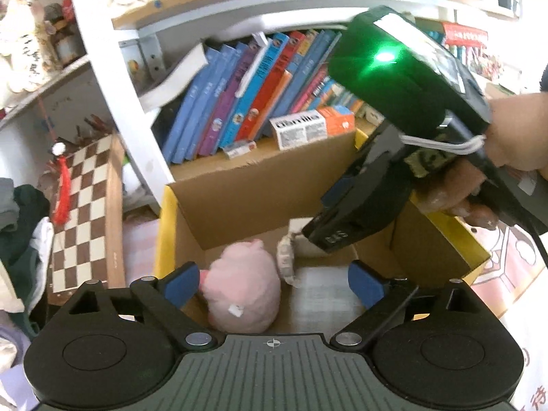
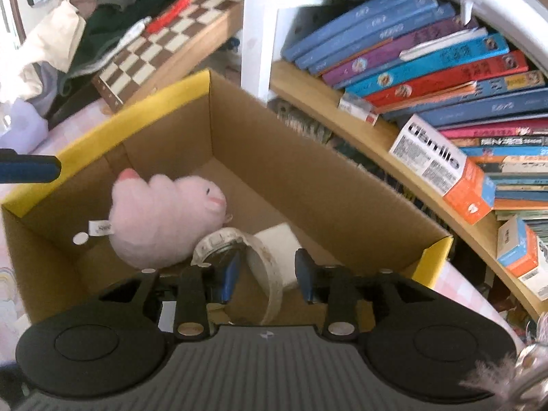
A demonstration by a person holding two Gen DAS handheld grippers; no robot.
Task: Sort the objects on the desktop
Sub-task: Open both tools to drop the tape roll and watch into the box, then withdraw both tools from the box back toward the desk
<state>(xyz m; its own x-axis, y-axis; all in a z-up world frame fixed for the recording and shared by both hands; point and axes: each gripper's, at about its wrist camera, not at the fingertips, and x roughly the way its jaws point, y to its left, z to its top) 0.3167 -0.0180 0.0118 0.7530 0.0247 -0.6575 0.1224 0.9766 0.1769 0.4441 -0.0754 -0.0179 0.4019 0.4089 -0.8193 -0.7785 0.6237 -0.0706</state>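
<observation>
I hold two grippers over one open cardboard box with yellow flap edges, standing on the desk against a bookshelf. My left gripper has its two blue-padded fingers spread wide with nothing pinched; one pink plush toy lies below them on the box floor, touching neither pad. My right gripper has its two fingers partly apart; the strap of one white wristwatch runs through the gap, and I see no pad pressing on it. The watch lies in the box just beside the plush toy, and one white block sits behind it. So three things rest inside the box. From the left camera I see my own hand gripping the right tool. One row of leaning books fills the shelf, and one chessboard stands to the box's left.
</observation>
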